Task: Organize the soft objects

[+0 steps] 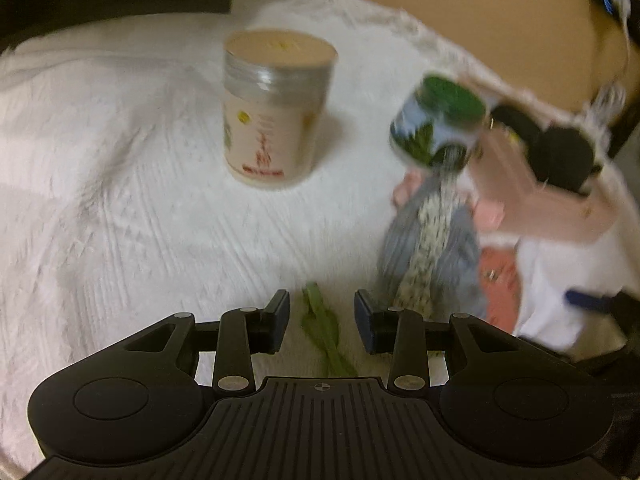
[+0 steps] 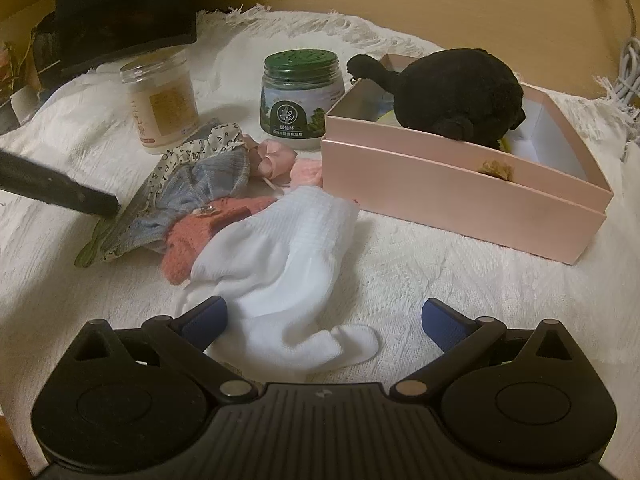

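A pile of soft things lies on the white cloth (image 2: 440, 300): a white sock (image 2: 288, 248), a coral knit piece (image 2: 208, 228), a grey-blue garment (image 2: 200, 188) with lettered trim, and a pink bow (image 2: 272, 156). My right gripper (image 2: 324, 312) is open, and the toe end of the sock lies between its fingers. A pink box (image 2: 460, 196) holds a black plush toy (image 2: 460, 96). My left gripper (image 1: 321, 304) is open low over the cloth, astride a green leaf-shaped strip (image 1: 320, 324), just left of the grey-blue garment (image 1: 432, 248).
A cream jar (image 2: 162, 100) and a green-lidded jar (image 2: 302, 96) stand behind the pile. A black box (image 2: 120, 12) sits at the back left. A white cable (image 2: 628, 68) runs along the far right. The fringed edge of the cloth meets a tan tabletop behind.
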A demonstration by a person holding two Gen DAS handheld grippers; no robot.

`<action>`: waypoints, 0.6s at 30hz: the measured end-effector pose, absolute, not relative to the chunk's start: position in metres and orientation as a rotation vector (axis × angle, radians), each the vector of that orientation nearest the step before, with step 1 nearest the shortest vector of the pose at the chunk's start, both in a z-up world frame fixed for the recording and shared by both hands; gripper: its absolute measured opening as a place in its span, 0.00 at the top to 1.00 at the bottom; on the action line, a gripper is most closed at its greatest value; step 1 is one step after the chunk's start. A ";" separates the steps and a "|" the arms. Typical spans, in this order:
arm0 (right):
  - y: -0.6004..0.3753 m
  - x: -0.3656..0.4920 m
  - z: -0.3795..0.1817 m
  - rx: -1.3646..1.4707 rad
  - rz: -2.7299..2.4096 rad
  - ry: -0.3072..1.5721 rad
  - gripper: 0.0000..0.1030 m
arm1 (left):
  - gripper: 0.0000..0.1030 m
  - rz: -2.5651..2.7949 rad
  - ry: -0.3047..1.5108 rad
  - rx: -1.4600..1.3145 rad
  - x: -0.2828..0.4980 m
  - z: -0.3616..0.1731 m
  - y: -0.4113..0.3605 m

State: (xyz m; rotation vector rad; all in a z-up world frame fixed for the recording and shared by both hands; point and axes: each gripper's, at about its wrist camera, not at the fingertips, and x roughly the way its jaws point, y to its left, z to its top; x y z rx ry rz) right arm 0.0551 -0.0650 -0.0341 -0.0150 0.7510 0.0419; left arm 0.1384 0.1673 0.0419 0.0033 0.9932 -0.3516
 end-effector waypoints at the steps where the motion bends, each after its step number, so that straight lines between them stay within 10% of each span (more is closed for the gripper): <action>1: -0.065 0.056 -0.033 -0.020 0.050 0.762 0.00 | 0.62 -0.362 0.998 0.027 0.135 0.040 0.163; 18: -0.008 0.116 0.010 -0.220 0.282 0.734 0.00 | 0.58 -0.402 0.952 0.156 0.117 0.036 0.158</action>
